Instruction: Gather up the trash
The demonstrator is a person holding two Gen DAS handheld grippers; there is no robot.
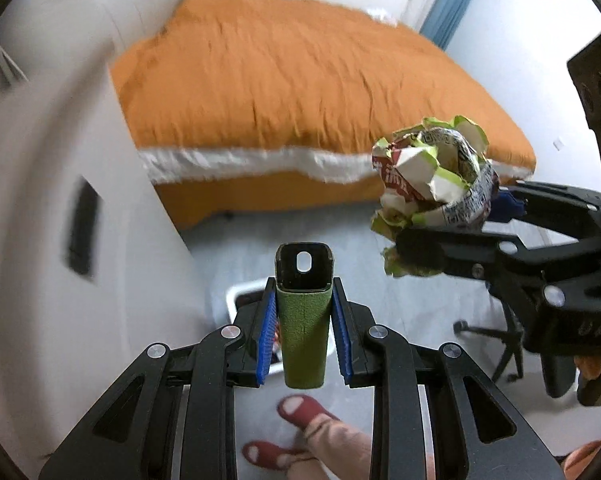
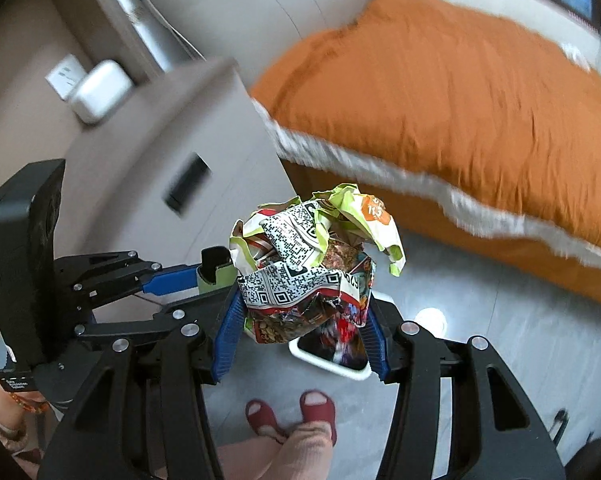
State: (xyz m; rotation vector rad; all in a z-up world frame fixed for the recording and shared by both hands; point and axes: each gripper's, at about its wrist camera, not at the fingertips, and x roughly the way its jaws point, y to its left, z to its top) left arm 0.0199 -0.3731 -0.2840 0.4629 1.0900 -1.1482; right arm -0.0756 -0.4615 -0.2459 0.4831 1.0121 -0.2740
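My left gripper (image 1: 303, 340) is shut on a small green and black case (image 1: 303, 320), held upright in the air above the white trash bin (image 1: 236, 300) on the floor. My right gripper (image 2: 300, 320) is shut on a crumpled snack wrapper (image 2: 304, 264), green, white and red with QR codes. In the left wrist view the wrapper (image 1: 432, 184) and the right gripper (image 1: 460, 240) hang to the right of the case. In the right wrist view the left gripper (image 2: 204, 276) with the case (image 2: 216, 270) is just left of the wrapper. The bin (image 2: 332, 364) lies below the wrapper and holds colourful trash.
A bed with an orange cover (image 1: 300, 80) fills the far side. A beige nightstand (image 2: 156, 168) with a white box (image 2: 100, 92) on top stands at the left. The person's red slippers (image 2: 292, 412) are on the grey floor by the bin. A chair base (image 1: 496, 340) is at the right.
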